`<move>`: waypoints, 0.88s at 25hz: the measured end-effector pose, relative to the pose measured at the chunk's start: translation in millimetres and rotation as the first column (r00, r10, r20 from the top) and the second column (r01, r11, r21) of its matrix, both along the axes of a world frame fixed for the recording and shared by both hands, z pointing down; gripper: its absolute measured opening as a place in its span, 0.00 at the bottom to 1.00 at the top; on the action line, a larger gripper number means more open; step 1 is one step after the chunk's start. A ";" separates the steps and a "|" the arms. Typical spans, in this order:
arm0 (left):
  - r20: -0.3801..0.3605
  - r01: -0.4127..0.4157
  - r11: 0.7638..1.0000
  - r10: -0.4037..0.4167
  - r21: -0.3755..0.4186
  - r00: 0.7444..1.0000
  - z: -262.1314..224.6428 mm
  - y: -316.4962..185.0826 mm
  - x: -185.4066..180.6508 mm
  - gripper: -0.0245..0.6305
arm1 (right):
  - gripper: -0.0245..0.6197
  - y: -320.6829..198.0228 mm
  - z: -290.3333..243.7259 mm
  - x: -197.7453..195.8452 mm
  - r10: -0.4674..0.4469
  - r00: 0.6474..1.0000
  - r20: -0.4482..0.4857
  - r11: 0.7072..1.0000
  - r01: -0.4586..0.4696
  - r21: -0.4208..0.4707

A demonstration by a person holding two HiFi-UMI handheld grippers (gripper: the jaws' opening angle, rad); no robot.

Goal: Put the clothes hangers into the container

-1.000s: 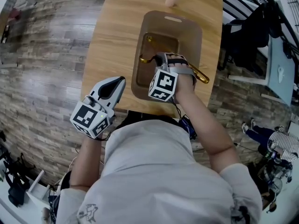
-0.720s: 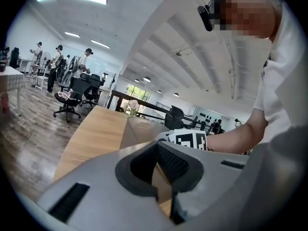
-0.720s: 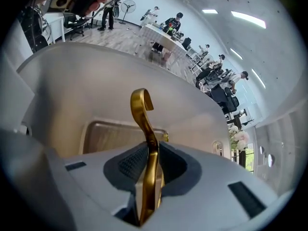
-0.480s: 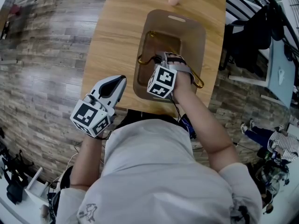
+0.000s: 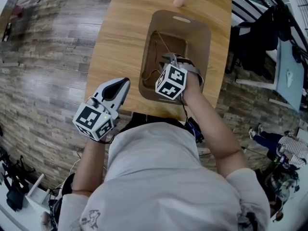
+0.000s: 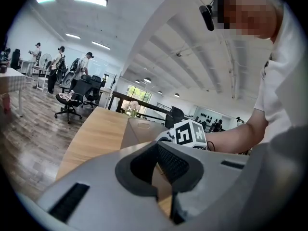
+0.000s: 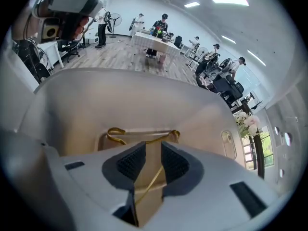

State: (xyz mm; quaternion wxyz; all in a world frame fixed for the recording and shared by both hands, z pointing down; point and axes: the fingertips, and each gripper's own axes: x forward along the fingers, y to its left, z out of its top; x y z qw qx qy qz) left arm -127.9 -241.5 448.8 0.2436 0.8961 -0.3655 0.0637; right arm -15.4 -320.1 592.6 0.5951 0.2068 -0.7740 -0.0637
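Lying in container point(image 5: 204, 42), thin gold hanger point(image 7: 117, 130); right gripper point(image 7: 147, 150) just parting, hanger between; left gripper point(image 6: 156, 153) released, empty

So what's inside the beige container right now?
A gold clothes hanger lies on the container floor. The right gripper covers the near floor; its jaws have just been opening, the wire loose between them.

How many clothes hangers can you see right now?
1. A gold wire hanger lies inside the beige container on the wooden table; part of the container's inside is covered, so another could be hidden.
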 end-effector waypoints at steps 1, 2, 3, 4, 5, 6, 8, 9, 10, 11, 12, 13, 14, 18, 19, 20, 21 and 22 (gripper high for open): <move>0.000 -0.002 1.000 0.002 0.003 1.000 -1.3 1.1 -0.4 0.05 | 0.20 1.2 -3.7 -0.2 0.007 1.000 0.010 1.000 -0.007 0.001; 0.000 -0.005 1.000 0.005 0.007 1.000 -2.7 2.2 -0.1 0.05 | 0.20 2.3 -7.7 0.2 0.016 1.000 0.023 1.000 -0.016 0.001; 0.000 -0.007 1.000 0.007 0.010 1.000 -4.1 3.2 0.6 0.05 | 0.20 3.1 -12.0 1.1 0.027 0.999 0.038 1.000 -0.027 0.001; 0.000 -0.010 1.000 0.010 0.014 1.000 -5.6 4.3 1.7 0.05 | 0.20 3.7 -16.4 2.5 0.039 0.998 0.053 0.999 -0.039 0.001; 0.001 -0.012 1.000 0.012 0.018 1.000 -7.2 5.5 2.8 0.05 | 0.20 4.4 -20.9 4.2 0.051 0.996 0.068 0.999 -0.051 0.002; 0.001 -0.016 1.000 0.016 0.022 1.000 -8.9 6.9 3.5 0.05 | 0.20 5.1 -25.4 5.8 0.062 0.995 0.082 0.998 -0.063 0.003; 0.004 -0.023 0.999 0.023 0.030 1.000 -12.4 10.3 4.1 0.05 | 0.20 6.8 -34.2 8.8 0.084 0.991 0.107 0.996 -0.085 0.007; 0.006 -0.027 0.999 0.026 0.035 1.000 -14.3 11.9 4.3 0.05 | 0.20 7.5 -38.5 10.4 0.094 0.989 0.118 0.995 -0.096 0.011; 0.007 -0.031 0.999 0.030 0.040 1.000 -16.3 13.6 4.6 0.05 | 0.20 8.2 -42.5 12.0 0.105 0.986 0.128 0.994 -0.107 0.015; 0.009 -0.036 0.998 0.035 0.045 0.999 -18.3 15.3 4.9 0.05 | 0.20 9.0 -46.2 13.6 0.115 0.984 0.138 0.993 -0.119 0.020; 0.011 -0.042 0.998 0.041 0.051 0.999 -20.4 17.1 5.3 0.05 | 0.20 10.1 -49.8 14.9 0.125 0.981 0.147 0.991 -0.130 0.024; 0.014 -0.049 0.997 0.048 0.057 0.999 -22.4 18.8 5.8 0.05 | 0.20 11.4 -53.3 15.9 0.136 0.978 0.158 0.990 -0.142 0.027; 0.018 -0.057 0.996 0.056 0.063 0.998 -24.3 20.5 6.5 0.05 | 0.20 12.9 -56.7 16.7 0.147 0.975 0.170 0.988 -0.154 0.028; 0.026 -0.087 0.992 0.085 0.088 0.996 -33.2 26.3 10.5 0.05 | 0.20 22.6 -70.1 19.2 0.201 0.951 0.236 0.978 -0.208 0.004; 0.029 -0.094 0.991 0.091 0.096 0.995 -36.0 27.5 11.0 0.05 | 0.20 25.6 -73.7 19.8 0.214 0.943 0.253 0.975 -0.221 -0.002; 0.033 -0.100 0.989 0.097 0.105 0.995 -38.9 28.6 11.5 0.05 | 0.20 28.6 -77.4 20.7 0.225 0.937 0.268 0.973 -0.233 -0.005; 0.036 -0.104 0.988 0.101 0.113 0.994 -41.6 29.7 11.9 0.05 | 0.20 31.4 -81.0 22.0 0.235 0.931 0.281 0.970 -0.243 -0.005; 0.038 -0.109 0.987 0.105 0.121 0.994 -44.2 30.8 12.3 0.05 | 0.20 34.1 -84.5 23.3 0.242 0.925 0.294 0.968 -0.253 -0.003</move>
